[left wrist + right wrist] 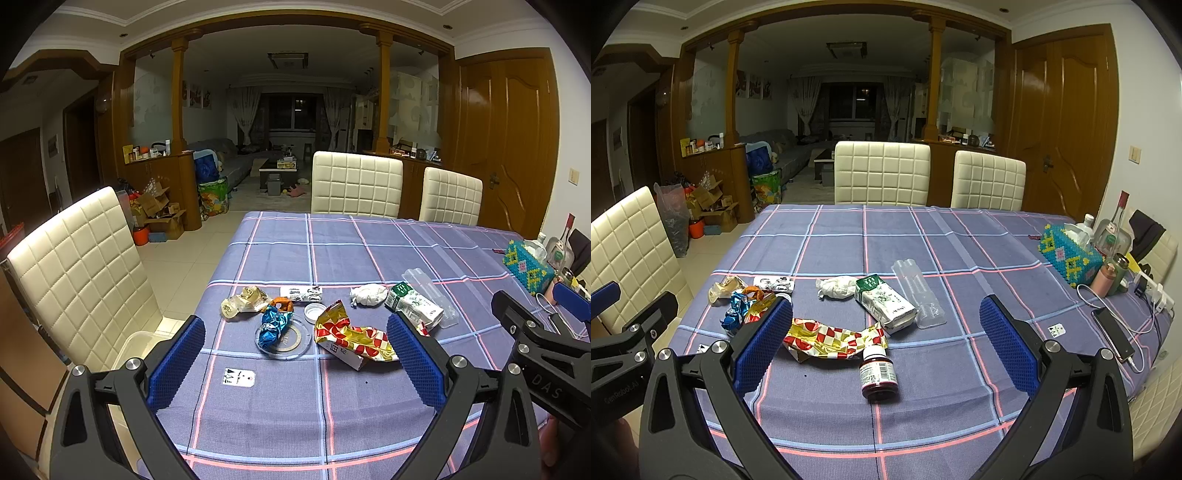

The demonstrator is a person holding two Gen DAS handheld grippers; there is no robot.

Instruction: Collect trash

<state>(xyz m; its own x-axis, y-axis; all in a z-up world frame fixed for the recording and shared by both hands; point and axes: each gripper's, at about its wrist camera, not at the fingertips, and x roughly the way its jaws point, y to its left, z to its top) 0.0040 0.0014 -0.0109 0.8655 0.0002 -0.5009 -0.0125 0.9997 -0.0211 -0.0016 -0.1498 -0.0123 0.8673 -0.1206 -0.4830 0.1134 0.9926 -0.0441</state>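
While trash lies scattered mid-frame on the plaid tablecloth [960,229], both grippers are held above the near edge.
One red-checked wrapper [834,338], one blue foil wrapper [272,326], one milk carton [886,304], one crumpled tissue [836,288] and one dark bottle [878,374] are counted. The left gripper [295,354] and right gripper [886,339] are spread wide, nothing clamped.

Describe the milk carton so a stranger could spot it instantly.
Start at the checked tablecloth and find the litter near its front. The milk carton lies on its side between a crumpled tissue and clear plastic cups. It alone is a green-and-white box.
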